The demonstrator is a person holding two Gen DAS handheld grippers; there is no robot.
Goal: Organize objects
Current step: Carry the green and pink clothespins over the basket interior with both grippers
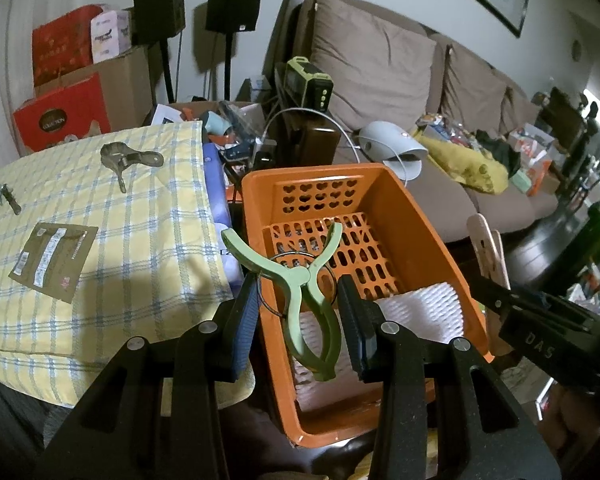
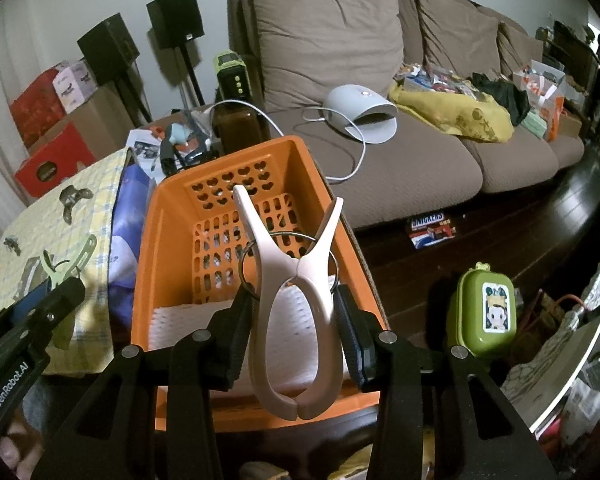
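Note:
A green spring clip [image 1: 300,276] with a wire ring hangs over the left rim of the orange basket [image 1: 432,232], and my left gripper [image 1: 298,292] is shut on it. In the right wrist view a pale pink spring clip [image 2: 268,256] is pinched in my right gripper [image 2: 292,300] above the same basket [image 2: 148,248]. White foam mesh [image 1: 420,312] lines the near part of the basket's floor. Each gripper shows at the edge of the other's view: the right one with its pink clip [image 1: 486,240], the left one with its green clip [image 2: 68,264].
Left of the basket lies a yellow chequered cloth [image 1: 100,240] with a grey clip [image 1: 128,158], a small clip [image 1: 6,198] and a brown packet [image 1: 54,260]. Behind stands a brown sofa [image 1: 380,60] with clutter. A green lunch box [image 2: 486,312] sits to the right.

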